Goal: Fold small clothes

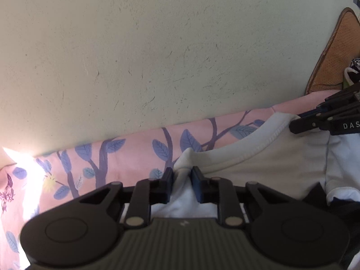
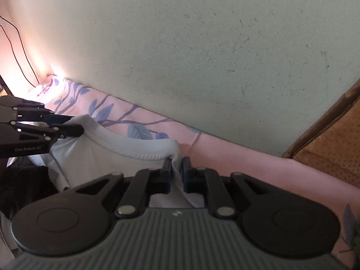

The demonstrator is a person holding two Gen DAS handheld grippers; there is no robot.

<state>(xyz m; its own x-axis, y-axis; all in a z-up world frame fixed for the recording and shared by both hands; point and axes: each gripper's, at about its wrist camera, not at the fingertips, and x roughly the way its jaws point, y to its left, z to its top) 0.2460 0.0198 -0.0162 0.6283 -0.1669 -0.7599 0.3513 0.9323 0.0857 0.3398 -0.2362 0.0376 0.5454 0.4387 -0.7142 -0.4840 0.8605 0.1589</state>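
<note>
A small white garment (image 1: 258,159) with a ribbed band hangs stretched between my two grippers, above a pink bedsheet. My left gripper (image 1: 182,173) is shut on the left end of the band. My right gripper (image 2: 177,164) is shut on the other end of the same garment (image 2: 126,144). The right gripper also shows at the right edge of the left wrist view (image 1: 299,126). The left gripper also shows at the left edge of the right wrist view (image 2: 76,124). The lower part of the garment is hidden behind the gripper bodies.
The pink bedsheet (image 1: 135,157) with blue leaf print lies below, against a pale green wall (image 1: 157,56). A brown perforated cushion (image 2: 333,146) leans at the right. A thin dark cable (image 2: 15,51) hangs on the wall at the far left.
</note>
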